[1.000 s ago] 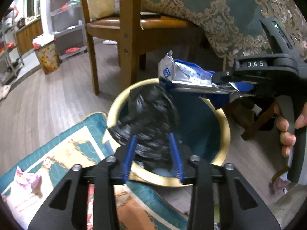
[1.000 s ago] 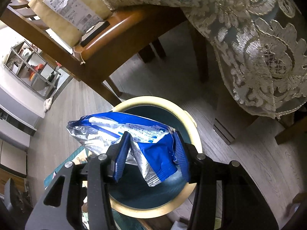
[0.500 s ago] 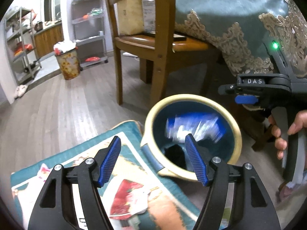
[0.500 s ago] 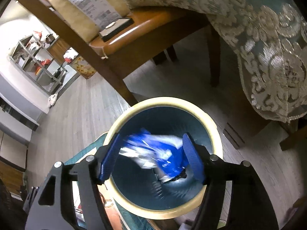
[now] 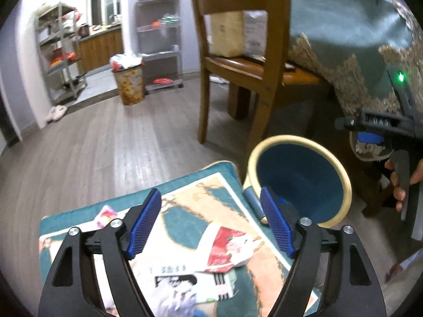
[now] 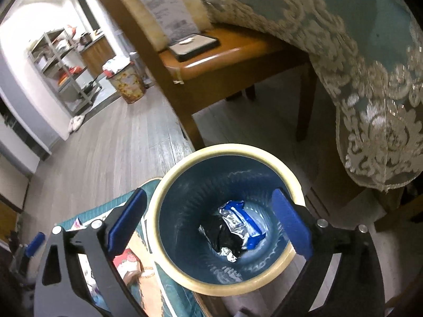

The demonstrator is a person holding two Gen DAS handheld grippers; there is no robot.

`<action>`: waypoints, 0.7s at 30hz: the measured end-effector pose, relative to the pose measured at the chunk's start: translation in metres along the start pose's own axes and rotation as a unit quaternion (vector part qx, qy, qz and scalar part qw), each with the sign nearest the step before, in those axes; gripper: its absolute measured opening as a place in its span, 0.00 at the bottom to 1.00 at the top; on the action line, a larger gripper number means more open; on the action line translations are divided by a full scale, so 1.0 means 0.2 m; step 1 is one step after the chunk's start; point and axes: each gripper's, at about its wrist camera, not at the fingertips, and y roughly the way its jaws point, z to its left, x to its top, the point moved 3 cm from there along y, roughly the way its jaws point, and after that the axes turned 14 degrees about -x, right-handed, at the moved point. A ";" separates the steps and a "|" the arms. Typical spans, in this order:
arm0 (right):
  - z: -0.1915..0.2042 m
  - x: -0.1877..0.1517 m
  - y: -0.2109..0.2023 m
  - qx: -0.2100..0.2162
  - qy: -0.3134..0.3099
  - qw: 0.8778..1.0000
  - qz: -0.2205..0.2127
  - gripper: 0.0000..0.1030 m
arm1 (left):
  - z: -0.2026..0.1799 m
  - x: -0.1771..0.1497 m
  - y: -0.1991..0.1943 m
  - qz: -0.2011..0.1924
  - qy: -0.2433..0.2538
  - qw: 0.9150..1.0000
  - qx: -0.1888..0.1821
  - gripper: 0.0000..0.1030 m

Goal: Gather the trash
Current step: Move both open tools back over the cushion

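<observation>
A blue bin with a cream rim stands on the floor beside a patterned rug. At its bottom lie a blue-and-silver snack wrapper and a crumpled black bag. My right gripper hangs over the bin, its jaws opening with nothing between them. My left gripper is above the rug, to the left of the bin, its jaws also opening and empty. Under it lie a red-and-white wrapper, a pink wrapper and a white printed package.
A wooden chair with a paper bag on its seat stands behind the bin. A teal tablecloth with lace trim hangs at the right. Farther off are a full patterned waste bin, metal shelves and slippers.
Both grippers opened and let go; the black bag and the blue wrapper fell into the bin. My left gripper moved left and up, from over the bin to over the rug.
</observation>
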 end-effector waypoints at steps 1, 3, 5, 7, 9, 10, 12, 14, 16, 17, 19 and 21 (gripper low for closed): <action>0.02 -0.01 -0.02 0.001 -0.008 1.000 -0.004 0.91 | 0.02 -0.01 -0.04 -0.003 -0.004 1.000 0.005 0.77; 0.06 -0.03 -0.05 0.006 -0.018 1.000 -0.012 0.92 | 0.06 -0.04 -0.12 -0.006 -0.011 1.000 0.015 0.77; 0.11 -0.05 -0.08 0.010 -0.034 0.999 -0.018 0.93 | 0.11 -0.07 -0.20 -0.011 -0.020 0.999 0.027 0.77; 0.16 -0.08 -0.09 0.011 -0.045 0.999 -0.019 0.94 | 0.18 -0.11 -0.29 -0.013 -0.029 0.999 0.039 0.78; 0.22 -0.11 -0.11 0.014 -0.053 0.998 -0.018 0.94 | 0.26 -0.17 -0.38 -0.014 -0.039 0.997 0.059 0.79; 0.27 -0.13 -0.12 0.019 -0.060 0.998 -0.016 0.94 | 0.31 -0.20 -0.43 -0.013 -0.046 0.996 0.069 0.79; 0.34 -0.18 -0.13 0.027 -0.072 0.997 -0.016 0.94 | 0.39 -0.26 -0.50 -0.013 -0.063 0.994 0.084 0.79; 0.43 -0.22 -0.14 0.034 -0.089 0.995 -0.017 0.94 | 0.47 -0.31 -0.57 -0.015 -0.078 0.992 0.098 0.79; 0.52 -0.27 -0.16 0.040 -0.107 0.993 -0.016 0.94 | 0.54 -0.35 -0.65 -0.018 -0.091 0.989 0.111 0.80; 0.57 -0.30 -0.16 0.044 -0.115 0.992 -0.014 0.94 | 0.59 -0.38 -0.69 -0.020 -0.099 0.988 0.120 0.80; 0.65 -0.35 -0.17 0.050 -0.129 0.990 -0.010 0.94 | 0.65 -0.42 -0.74 -0.021 -0.111 0.985 0.129 0.80; 0.73 -0.39 -0.17 0.055 -0.140 0.989 -0.005 0.94 | 0.72 -0.46 -0.79 -0.022 -0.122 0.983 0.138 0.80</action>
